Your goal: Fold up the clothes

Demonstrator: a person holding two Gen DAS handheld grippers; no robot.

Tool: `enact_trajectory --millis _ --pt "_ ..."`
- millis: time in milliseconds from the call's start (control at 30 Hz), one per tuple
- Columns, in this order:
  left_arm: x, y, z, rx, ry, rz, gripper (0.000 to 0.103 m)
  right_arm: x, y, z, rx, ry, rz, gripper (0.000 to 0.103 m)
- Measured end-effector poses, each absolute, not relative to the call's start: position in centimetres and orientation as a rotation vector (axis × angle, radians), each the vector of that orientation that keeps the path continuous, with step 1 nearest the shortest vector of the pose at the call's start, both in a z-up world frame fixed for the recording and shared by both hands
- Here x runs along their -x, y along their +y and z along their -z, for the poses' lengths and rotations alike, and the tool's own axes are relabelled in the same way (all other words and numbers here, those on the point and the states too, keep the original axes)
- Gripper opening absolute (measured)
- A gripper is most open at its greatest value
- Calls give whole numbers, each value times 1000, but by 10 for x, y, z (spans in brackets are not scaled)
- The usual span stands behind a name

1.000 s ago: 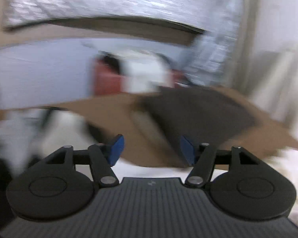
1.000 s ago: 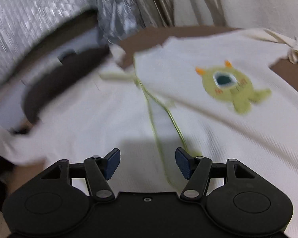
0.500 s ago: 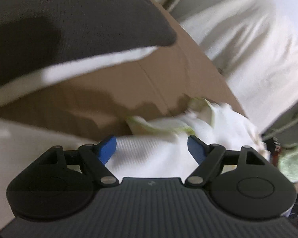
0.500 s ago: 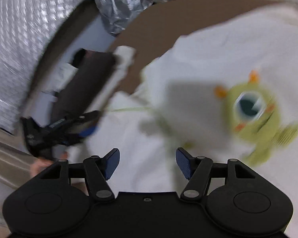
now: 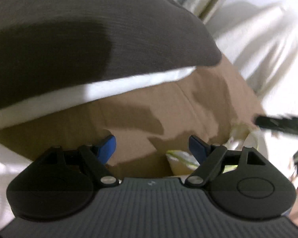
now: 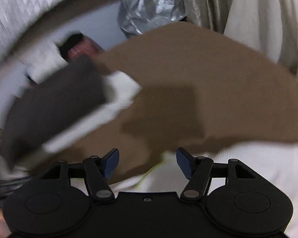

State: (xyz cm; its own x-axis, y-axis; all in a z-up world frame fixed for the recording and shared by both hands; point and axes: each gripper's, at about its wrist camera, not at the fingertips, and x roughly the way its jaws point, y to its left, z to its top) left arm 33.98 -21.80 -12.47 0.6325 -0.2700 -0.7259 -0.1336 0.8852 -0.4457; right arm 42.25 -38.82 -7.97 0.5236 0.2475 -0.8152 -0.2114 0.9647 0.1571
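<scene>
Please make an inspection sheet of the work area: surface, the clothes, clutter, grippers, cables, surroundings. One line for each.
Surface: brown cardboard sheet, bare in the middle.
Job's things: white garment with green trim at the near edge; folded dark grey garment lying on a white one.
Clutter: blurred red object beyond the cardboard, unclear.
Grippers: left gripper open, jaws just widened, nothing between them; right gripper open, the garment's edge below it, not gripped.
Cables: nothing seen.
Surroundings: silver foil sheeting, pale curtain.
</scene>
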Motion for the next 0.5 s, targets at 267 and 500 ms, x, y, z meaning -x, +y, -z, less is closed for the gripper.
enact_trajectory --millis 267,500 --pt "-343 -220 127 506 897 119 80 -368 -402 95 119 905 -201 7" --pt "-331 -212 119 597 895 130 80 -280 -450 83 30 825 -159 7"
